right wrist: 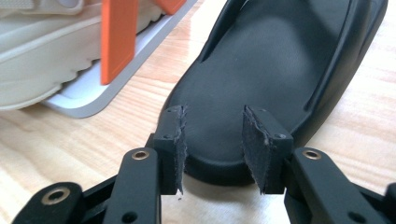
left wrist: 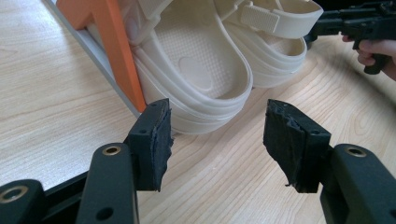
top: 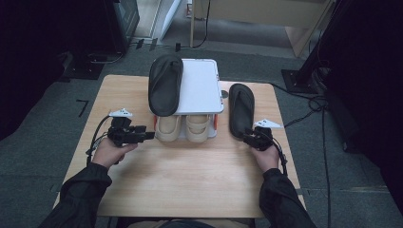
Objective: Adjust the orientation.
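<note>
The cream clogs [top: 183, 127] are tucked under the white shelf [top: 202, 85], so just their heels are seen in the high view. The shelf's orange legs [left wrist: 119, 51] are cut off at the top in both gripper views.

One black slipper [top: 165, 83] is laid on the shelf's left side w/ its toe past the back edge. The other black slipper [top: 241, 109] is laid flat on the wood counter [top: 190, 175], just right of the shelf.

The left gripper [top: 142, 135] is held low by the left hand [top: 110, 152], pointed right at the clogs. Its jaws are spread wide & nothing is held; a clog heel is seen just past them.

The right gripper [right wrist: 212, 144] is held by the right hand [top: 266, 156] & pointed fwd. Its jaws are part open, at the heel of the counter slipper. It can't be told if the heel is touched.
</note>
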